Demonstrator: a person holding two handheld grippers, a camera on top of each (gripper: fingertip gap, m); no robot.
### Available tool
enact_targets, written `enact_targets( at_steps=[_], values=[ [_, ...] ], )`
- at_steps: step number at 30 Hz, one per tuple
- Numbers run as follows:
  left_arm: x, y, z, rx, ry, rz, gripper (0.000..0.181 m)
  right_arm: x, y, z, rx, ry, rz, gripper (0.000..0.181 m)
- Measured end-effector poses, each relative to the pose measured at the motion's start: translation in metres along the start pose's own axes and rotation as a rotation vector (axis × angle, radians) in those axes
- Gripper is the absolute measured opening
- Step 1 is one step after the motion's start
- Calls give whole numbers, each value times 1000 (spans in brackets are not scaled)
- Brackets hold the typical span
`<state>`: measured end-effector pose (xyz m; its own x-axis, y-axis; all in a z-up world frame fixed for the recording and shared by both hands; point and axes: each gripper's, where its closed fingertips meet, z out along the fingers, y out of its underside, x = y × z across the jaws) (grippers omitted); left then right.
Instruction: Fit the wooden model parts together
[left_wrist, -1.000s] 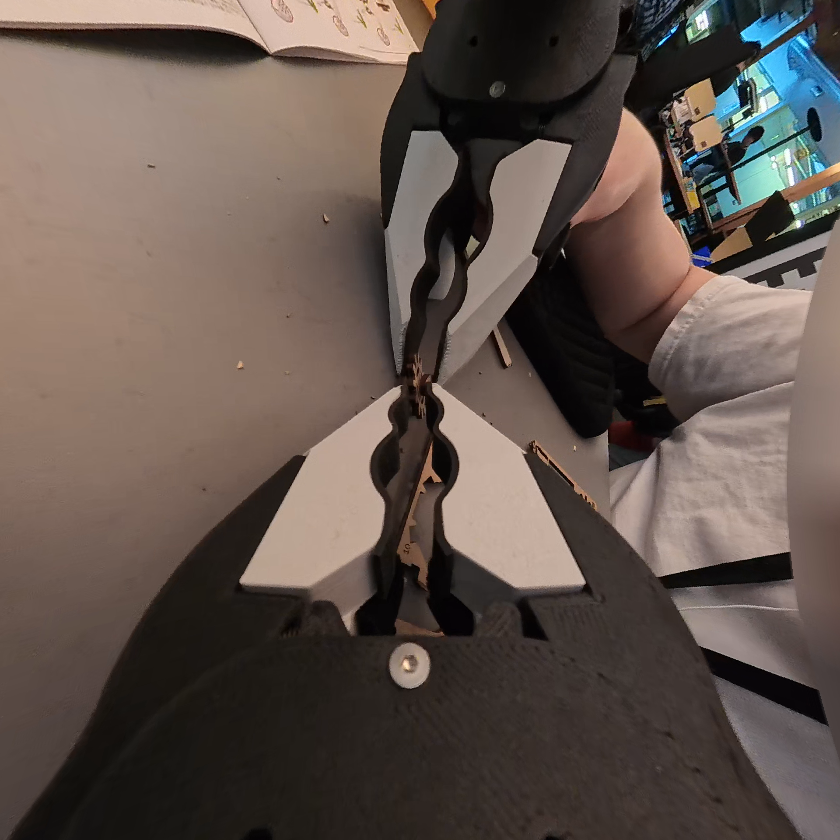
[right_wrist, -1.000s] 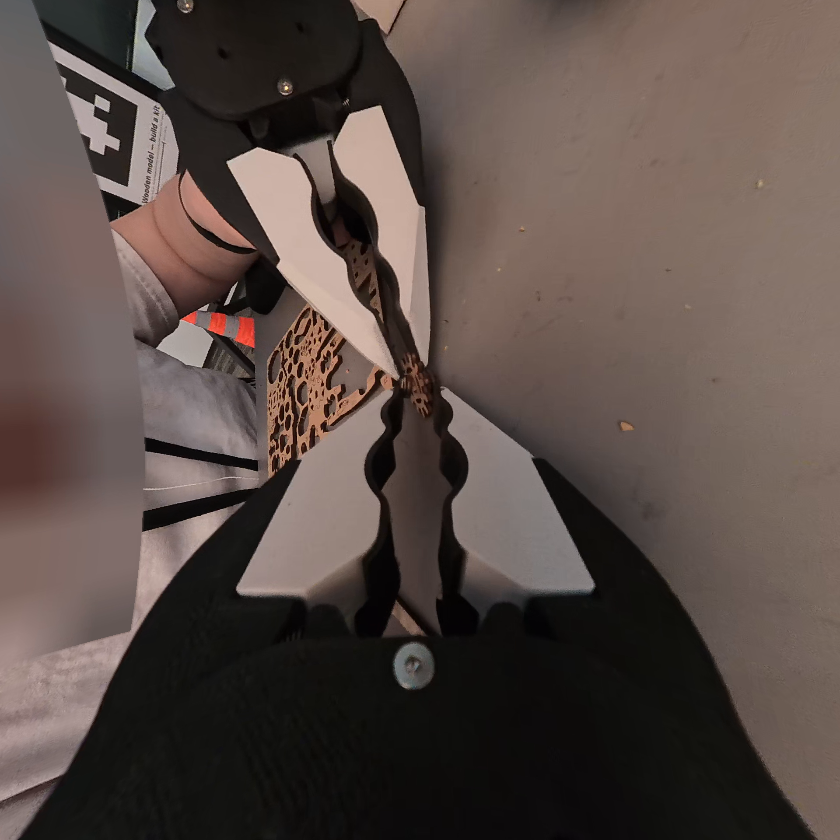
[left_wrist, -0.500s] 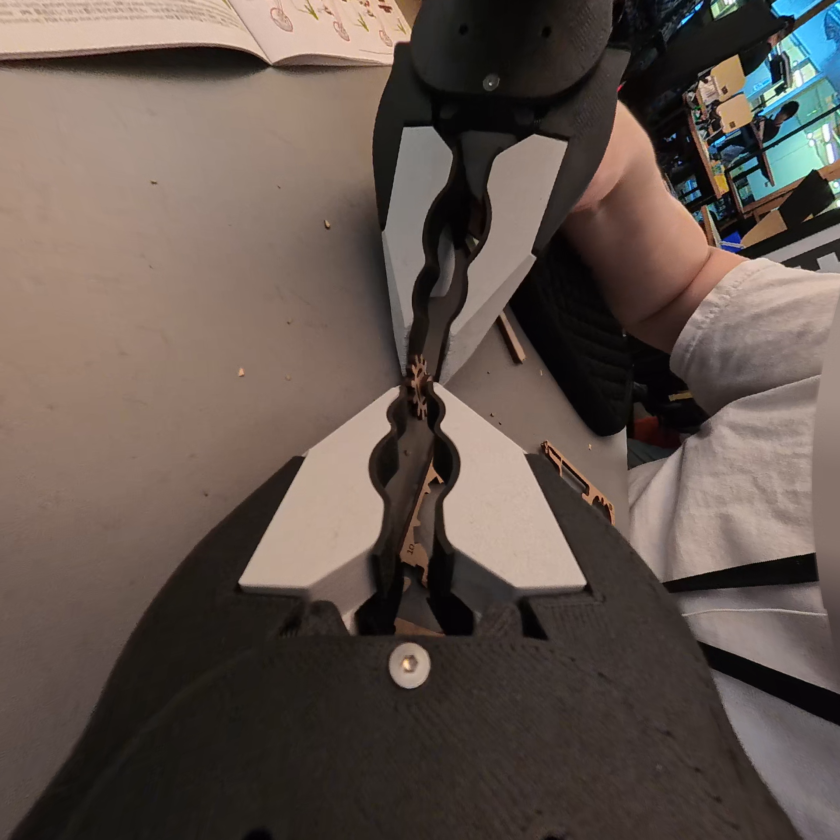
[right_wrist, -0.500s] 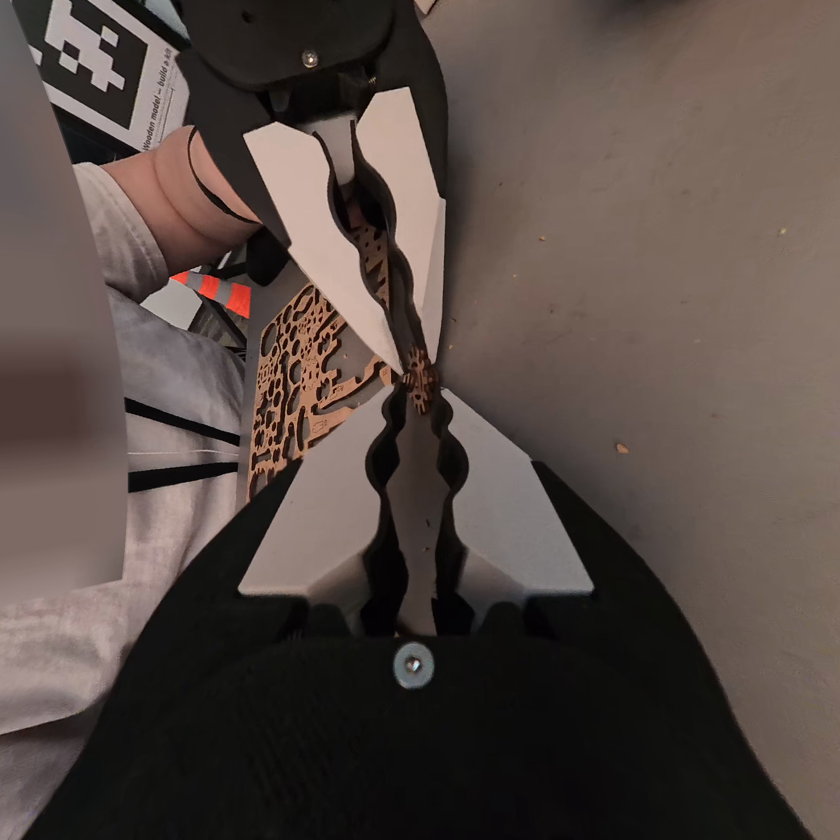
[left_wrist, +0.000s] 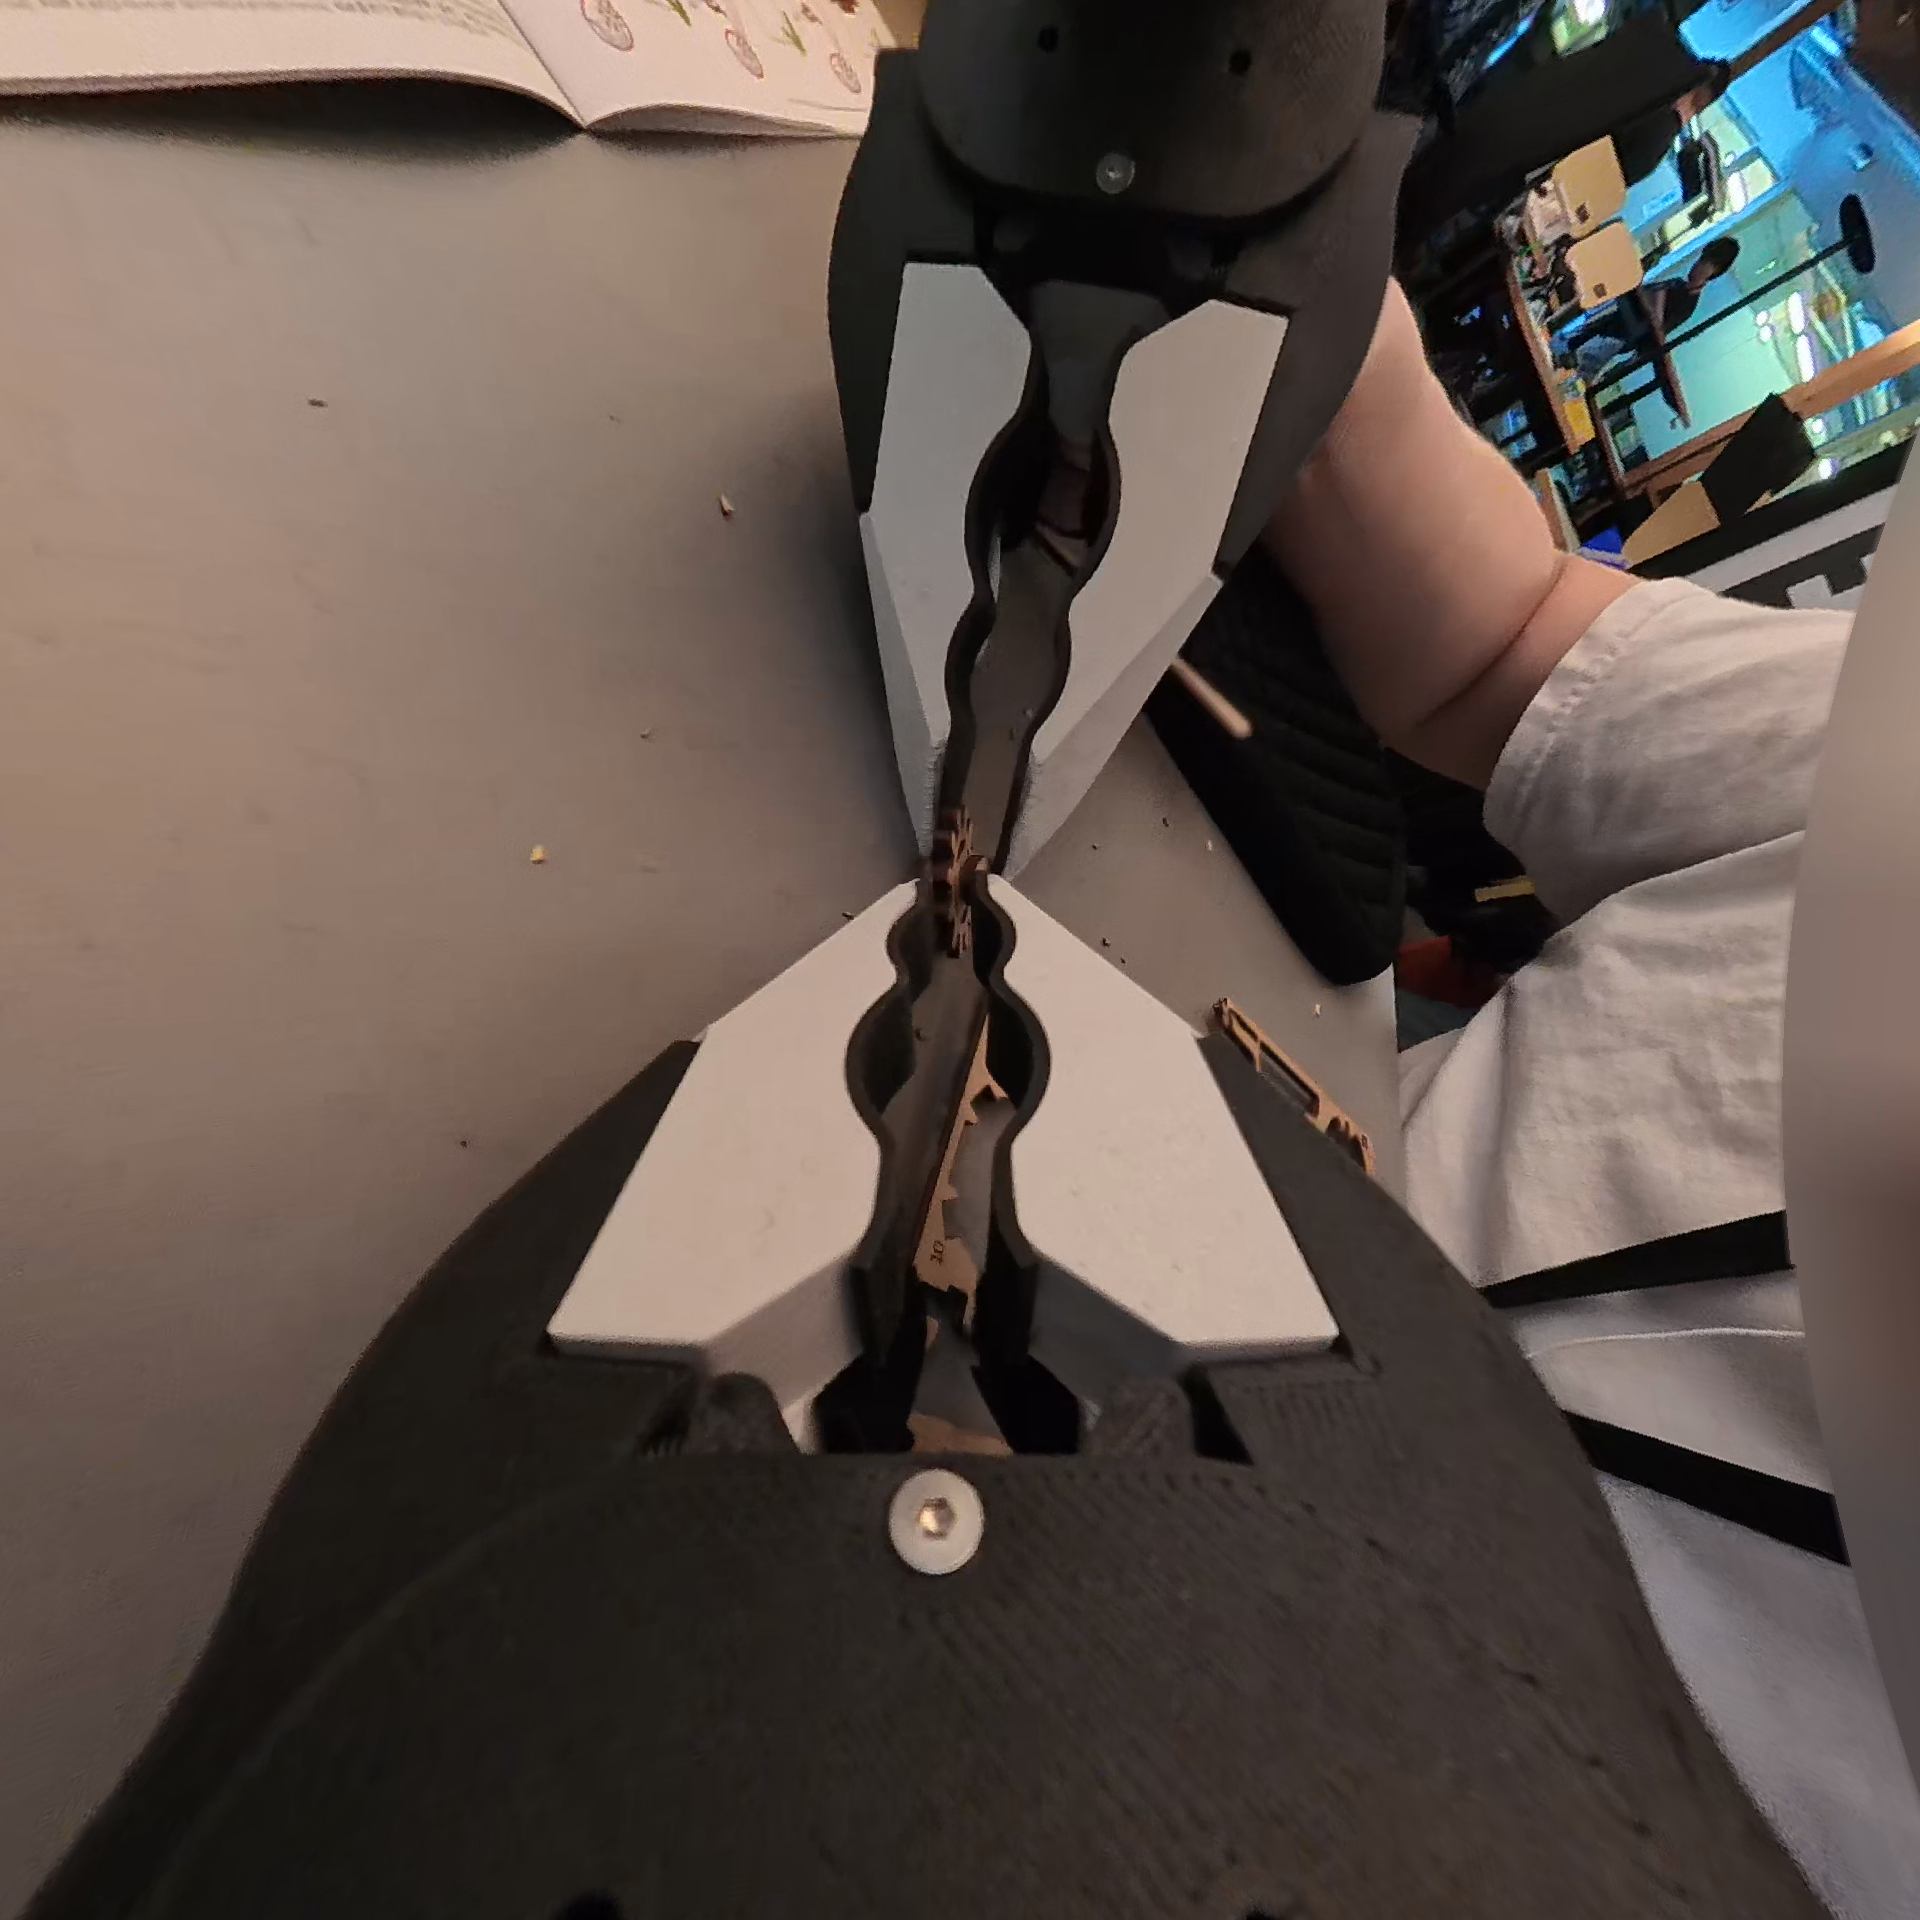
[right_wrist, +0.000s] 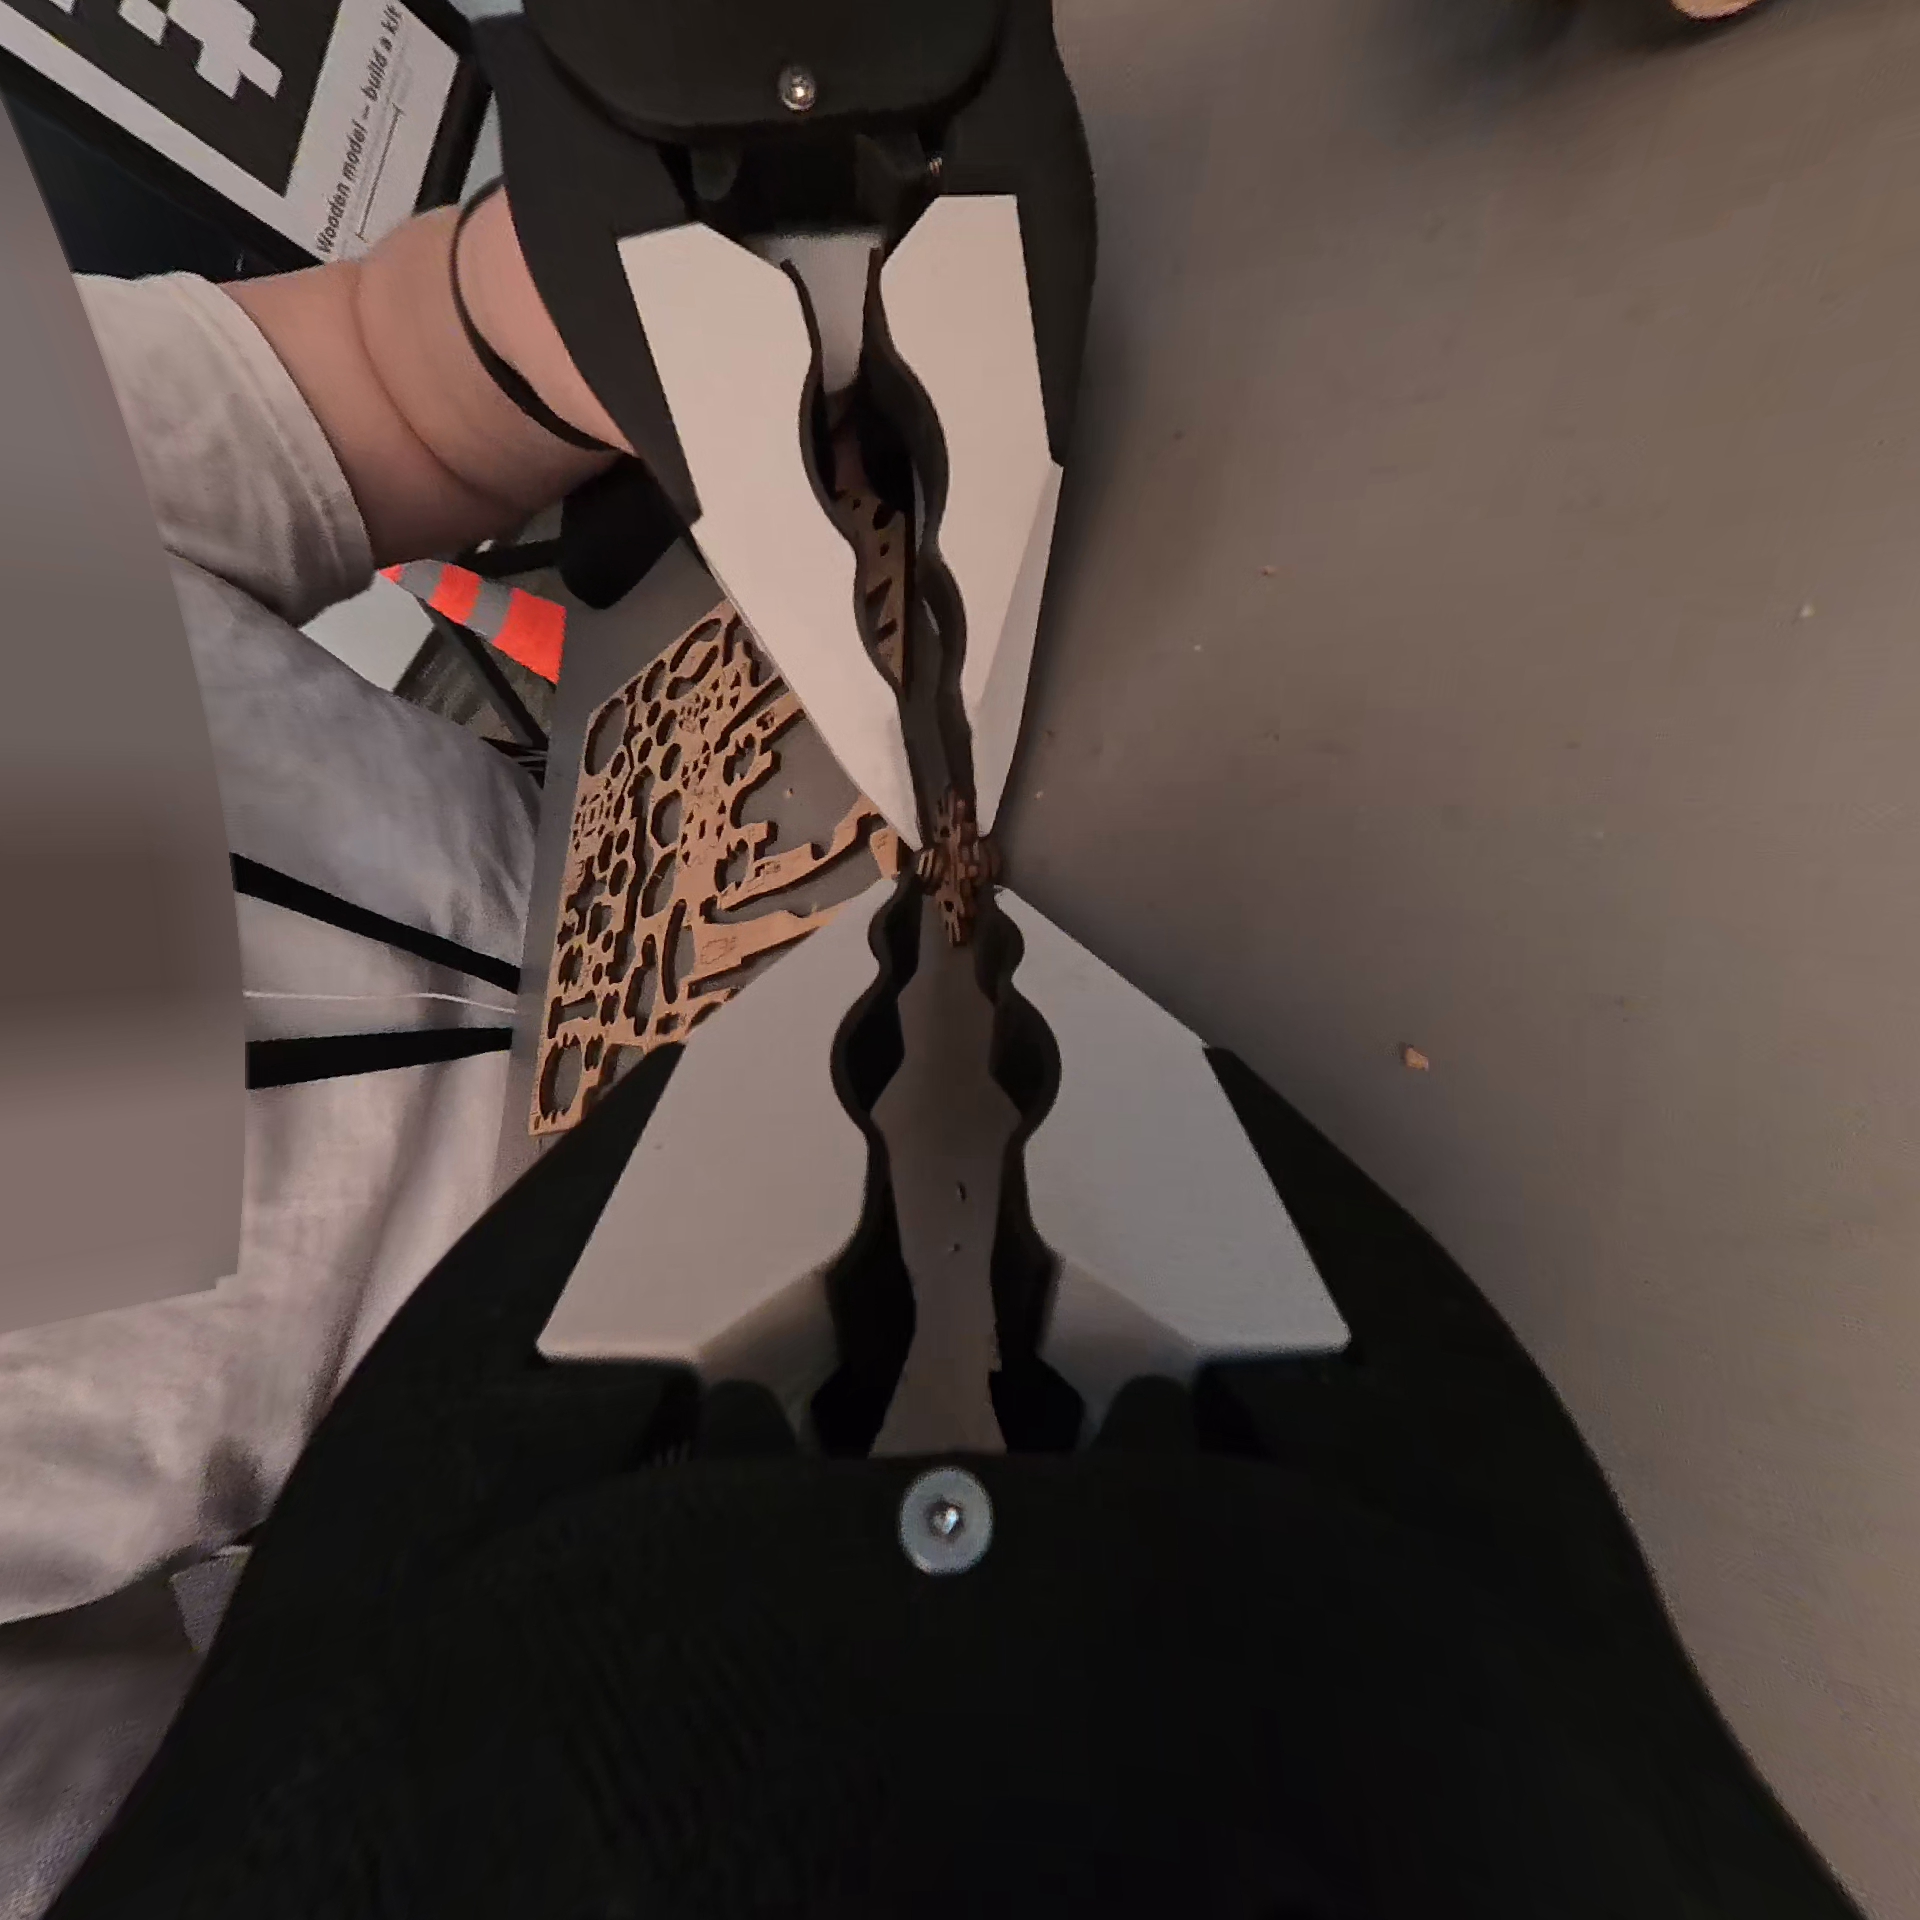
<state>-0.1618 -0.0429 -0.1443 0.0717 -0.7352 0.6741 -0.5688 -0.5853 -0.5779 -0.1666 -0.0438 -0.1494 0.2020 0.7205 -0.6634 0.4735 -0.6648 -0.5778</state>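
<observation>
Two grippers meet tip to tip over a grey table (left_wrist: 312, 644), pinching small wooden gear pieces between them.

Going left to right in the left wrist view: the bare tabletop has a few wood crumbs (left_wrist: 536, 854) scattered on it, and an open instruction booklet (left_wrist: 436, 52) lies along the far edge. Next comes the left gripper (left_wrist: 951, 914), its tips drawn in narrow on a little toothed wooden gear (left_wrist: 956, 894) held edge-on. Facing it from above, the right gripper (left_wrist: 971, 831) is also closed down onto the same cluster, so the two sets of tips are practically touching. Right of that, a thin strip of laser-cut wood (left_wrist: 1294, 1081) lies near the table edge, then a person's forearm (left_wrist: 1434, 582) and a white sleeve.

In the right wrist view it's mirrored. A punched-out wooden parts sheet (right_wrist: 665, 883) lies on the left by the table edge, the wooden gear (right_wrist: 956, 868) sits dead centre between both pairs of fingertips, and the right gripper (right_wrist: 951, 904) clamps it from below while the left gripper (right_wrist: 940, 821) comes down from above. I can't tell exactly how the pieces interlock; it's too small.
</observation>
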Motion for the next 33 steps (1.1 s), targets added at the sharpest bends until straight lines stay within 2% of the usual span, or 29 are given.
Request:
enact_targets(
  at_steps=[9,33],
  values=[
    [0,1,0,-7,1,-2,5,0,-1,0,1,-29,36,9],
    [-3,-2,1,6,-13,-12,7,-2,4,2,-22,-22,-43,6]
  ],
)
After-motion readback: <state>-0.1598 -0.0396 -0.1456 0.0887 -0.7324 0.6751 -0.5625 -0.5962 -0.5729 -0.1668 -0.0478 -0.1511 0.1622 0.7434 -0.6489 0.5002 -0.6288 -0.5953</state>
